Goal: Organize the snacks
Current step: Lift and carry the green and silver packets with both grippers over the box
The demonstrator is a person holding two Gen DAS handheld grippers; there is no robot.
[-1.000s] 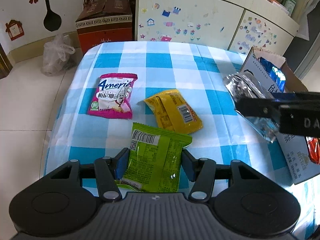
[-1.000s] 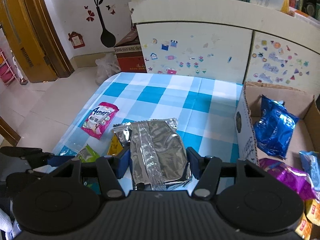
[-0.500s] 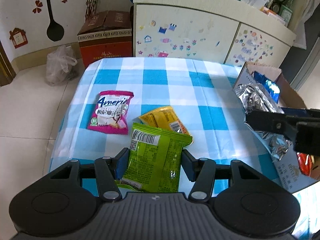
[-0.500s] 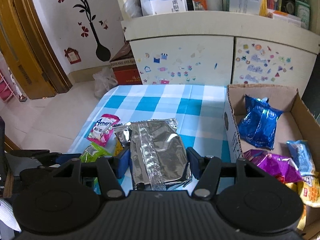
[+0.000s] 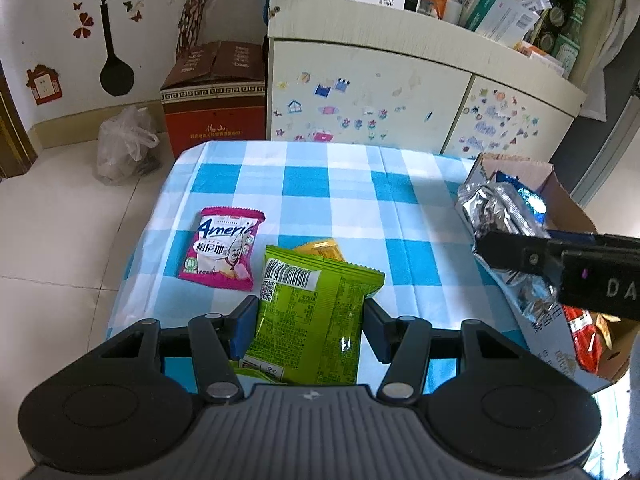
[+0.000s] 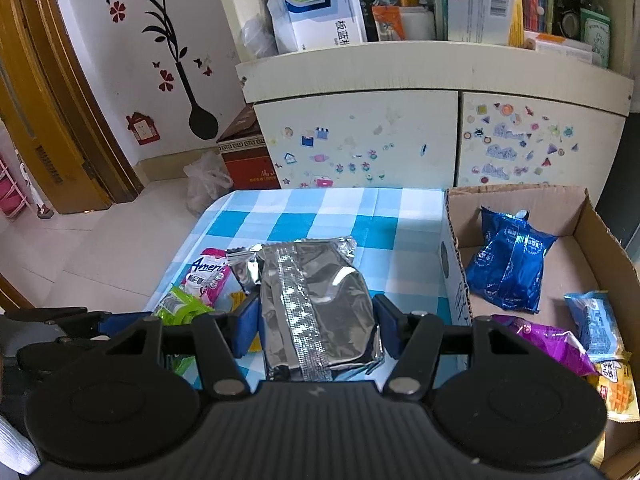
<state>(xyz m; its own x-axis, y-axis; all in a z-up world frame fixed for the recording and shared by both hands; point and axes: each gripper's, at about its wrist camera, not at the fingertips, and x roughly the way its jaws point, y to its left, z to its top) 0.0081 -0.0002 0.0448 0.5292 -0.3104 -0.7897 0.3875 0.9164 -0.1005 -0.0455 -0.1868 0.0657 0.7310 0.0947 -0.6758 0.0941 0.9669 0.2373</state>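
We hold the left gripper closed on a green snack packet, a flat glossy plastic pouch with a crimped top edge and a white barcode panel; its blue pads press the packet's two sides and it hangs above the near edge of the table. Our right gripper clamps a silver foil packet, crinkled and mirror-bright, with a ribbed seam running down its middle and serrated ends; it is lifted over the table's near right part, just beside the left wall of the cardboard box.

The table wears a smooth blue-and-white checked cloth. Near its left edge lies a pink packet, a flat rectangle with pinked ends and white lettering. Just right of it, a yellow packet peeks out from behind the green one.

The open box of brown corrugated card, white-printed outside, sits at the table's right edge. Inside it, toward the far left corner, a shiny blue packet lies puffed and wrinkled. Nearer us lie a purple packet, a pale blue one and a yellow one along the right side.

Beyond the table's far edge stands a cream cabinet with small stickers on its doors.
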